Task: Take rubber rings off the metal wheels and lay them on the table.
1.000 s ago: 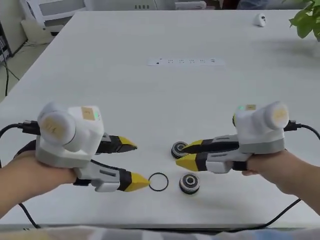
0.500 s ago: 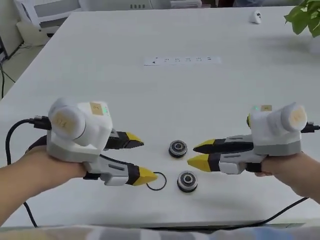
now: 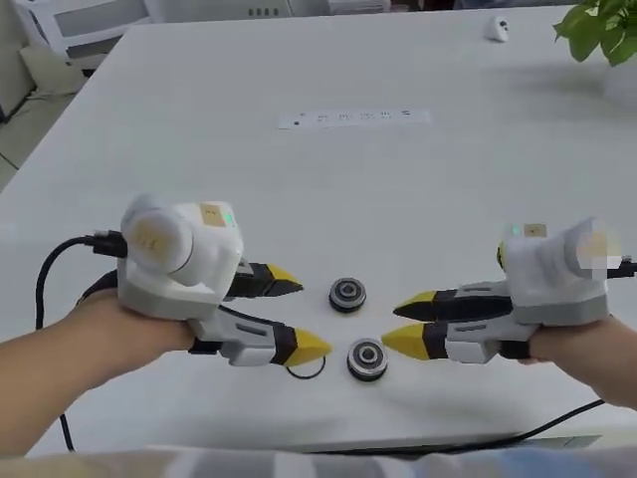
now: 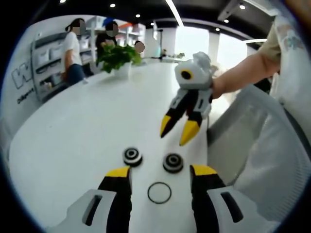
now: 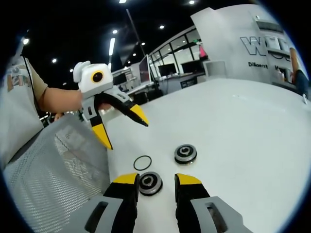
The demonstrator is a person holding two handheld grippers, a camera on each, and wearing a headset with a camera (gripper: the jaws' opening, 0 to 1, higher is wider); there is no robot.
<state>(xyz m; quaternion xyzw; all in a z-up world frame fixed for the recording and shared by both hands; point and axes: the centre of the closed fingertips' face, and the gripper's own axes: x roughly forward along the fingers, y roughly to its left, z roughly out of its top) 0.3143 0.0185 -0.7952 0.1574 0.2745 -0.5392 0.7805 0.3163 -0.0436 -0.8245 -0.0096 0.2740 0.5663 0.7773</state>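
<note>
Two metal wheels lie near the table's front edge, a far one [image 3: 347,294] and a near one [image 3: 366,358]. A loose black rubber ring [image 3: 311,369] lies left of the near wheel, partly under the lower jaw of my left gripper [image 3: 302,314]. That gripper is open and holds nothing. In the left gripper view the ring [image 4: 148,192] lies between its jaws, with both wheels [image 4: 132,156] [image 4: 173,162] just beyond. My right gripper [image 3: 398,321] is open, pointing left. In the right gripper view the near wheel [image 5: 150,183] sits between its jaw tips, and the ring [image 5: 135,163] and far wheel [image 5: 186,153] lie beyond.
A white power strip [image 3: 353,118] lies at mid-table. A plant [image 3: 597,20] and a small white object [image 3: 495,28] stand at the far right. The table's front edge [image 3: 328,438] is close behind the wheels. People stand by shelves [image 4: 73,58] in the background.
My left gripper has moved right, and its lower jaw now covers part of the ring. My right gripper has drawn back to the right, away from the far wheel. Wheels and ring have not moved.
</note>
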